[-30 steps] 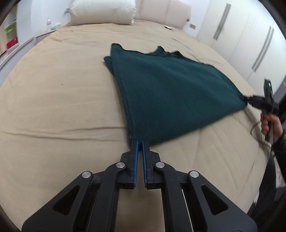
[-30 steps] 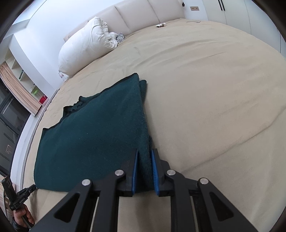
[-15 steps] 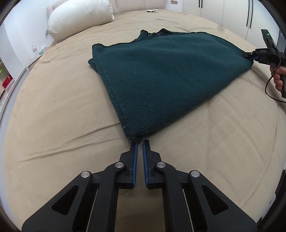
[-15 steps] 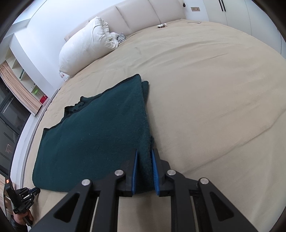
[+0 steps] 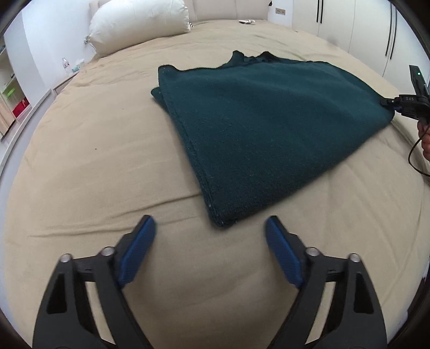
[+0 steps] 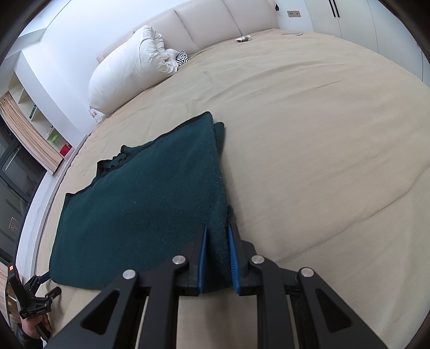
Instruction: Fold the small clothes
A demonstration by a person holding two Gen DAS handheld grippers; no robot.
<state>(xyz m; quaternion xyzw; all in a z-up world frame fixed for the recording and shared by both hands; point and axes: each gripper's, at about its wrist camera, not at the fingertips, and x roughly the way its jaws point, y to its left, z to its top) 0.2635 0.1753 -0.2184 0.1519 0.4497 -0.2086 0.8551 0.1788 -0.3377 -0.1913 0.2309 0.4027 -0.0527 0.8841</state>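
A dark green knitted garment [image 5: 263,126] lies folded flat on the beige bed [image 5: 107,161]. My left gripper [image 5: 209,228] is open, its blue pads spread wide just short of the garment's near corner, touching nothing. My right gripper [image 6: 217,236] is shut on the garment's other near corner [image 6: 215,257], with cloth bunched between the pads. The garment also shows in the right wrist view [image 6: 150,204]. The right gripper shows at the far right of the left wrist view [image 5: 387,102], and the left gripper at the lower left of the right wrist view [image 6: 43,290].
A white pillow [image 5: 139,24] lies at the head of the bed by the padded headboard [image 6: 215,24]. Small items [image 6: 243,39] lie at the far edge. White wardrobes [image 5: 349,21] stand to the right, shelves [image 6: 35,118] to the left.
My left gripper has let go of the garment's corner, opened wide and drawn back a little. The corner now lies on the bed. The right gripper keeps its hold.
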